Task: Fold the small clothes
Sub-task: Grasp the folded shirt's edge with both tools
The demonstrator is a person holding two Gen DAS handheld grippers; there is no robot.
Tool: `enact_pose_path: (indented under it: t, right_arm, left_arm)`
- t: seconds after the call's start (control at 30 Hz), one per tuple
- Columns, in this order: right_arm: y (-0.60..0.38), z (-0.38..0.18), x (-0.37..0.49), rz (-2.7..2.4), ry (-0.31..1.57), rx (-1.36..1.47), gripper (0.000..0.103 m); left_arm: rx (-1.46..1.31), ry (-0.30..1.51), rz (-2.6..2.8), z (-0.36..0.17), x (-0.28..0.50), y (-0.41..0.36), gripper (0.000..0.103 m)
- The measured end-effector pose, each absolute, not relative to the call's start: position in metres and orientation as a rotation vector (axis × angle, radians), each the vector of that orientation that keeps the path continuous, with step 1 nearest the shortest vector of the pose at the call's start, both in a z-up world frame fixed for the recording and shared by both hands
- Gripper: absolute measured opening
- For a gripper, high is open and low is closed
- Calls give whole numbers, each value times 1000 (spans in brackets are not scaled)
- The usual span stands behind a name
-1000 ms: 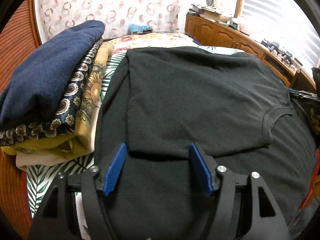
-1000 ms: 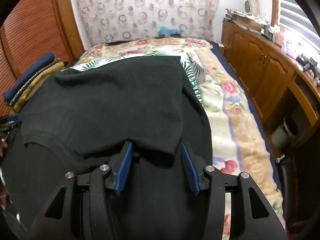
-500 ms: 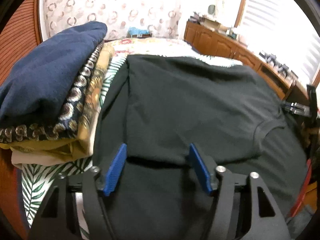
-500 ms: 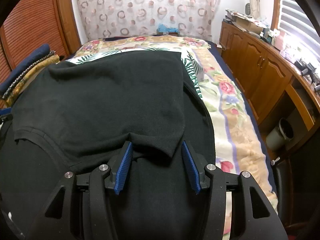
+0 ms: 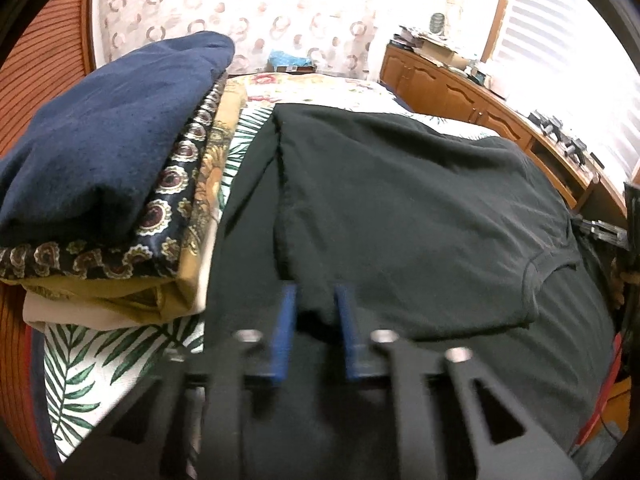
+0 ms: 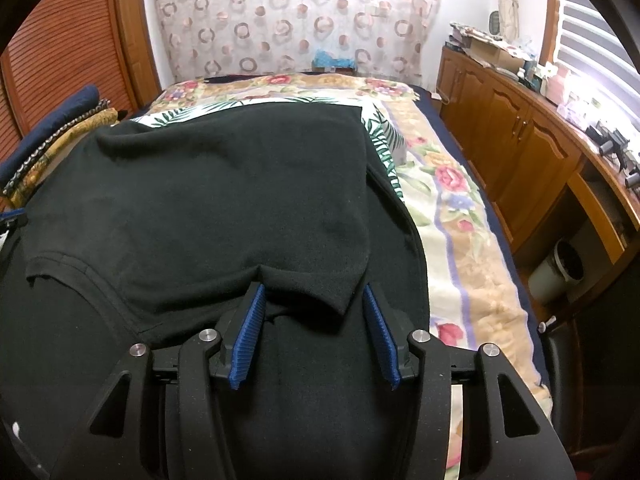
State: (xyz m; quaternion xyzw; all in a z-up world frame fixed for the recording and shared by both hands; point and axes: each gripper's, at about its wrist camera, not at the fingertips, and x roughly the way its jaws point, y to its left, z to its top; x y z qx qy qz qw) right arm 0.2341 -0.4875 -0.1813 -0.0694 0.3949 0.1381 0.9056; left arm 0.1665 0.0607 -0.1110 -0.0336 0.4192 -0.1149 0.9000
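Item: black T-shirt (image 6: 224, 200), spread across the middle of the bed (image 6: 460, 248), its far part doubled back toward the camera so that a folded edge runs across the lower centre of both views. Left gripper (image 5: 316, 320), lower centre of the left view: jaws drawn close together, a narrow gap showing, the folded edge between them; the frame is blurred, so whether the cloth is firmly clamped cannot be told. Right gripper (image 6: 312, 312), lower centre of the right view: jaws wide apart, straddling the corner of the folded edge without pressing it. Neighbouring item: stack of folded clothes (image 5: 112, 184), left of the left view, its side touching or just beside the shirt. Hazards, as judged: with one side pinched and the other loose, a pull would likely skew the fold and drag the edge off line; a shallow bite may take only the top layer, letting the lower one slip and bunch; a sweep leftward could nudge the stack and topple it.
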Motion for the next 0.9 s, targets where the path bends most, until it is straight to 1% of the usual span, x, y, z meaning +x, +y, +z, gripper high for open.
enact_pose_path:
  t: [0.03,0.1,0.17,0.27,0.57,0.73,0.9]
  right_arm:
    - [-488,-179,232,314,801,-132,19]
    - [-486,-173,228,343,763,-117,11]
    - [-484,-167,224,362,724,-124,7]
    - [-482,-155,220,378,671,-109,5]
    - [-486,-109,195,399,543,-98,4]
    - [-499,-93,169,432,517,-51,4]
    - [-503,-90,138,445,531,-60,4]
  left_arm:
    - [-64,865,-251,-110,164,59,7]
    - [-49,849,-255,-105,162,56,5]
    - [-56,818,-263,-97,159,54,4]
    - [-66,747,-258,-79,152,53,4]
    - [-95,584,-264,-28,117,64,4]
    - [-115,560,-271,-18,87,77,4]
    - [-108,574,-256,-26,65,83,4]
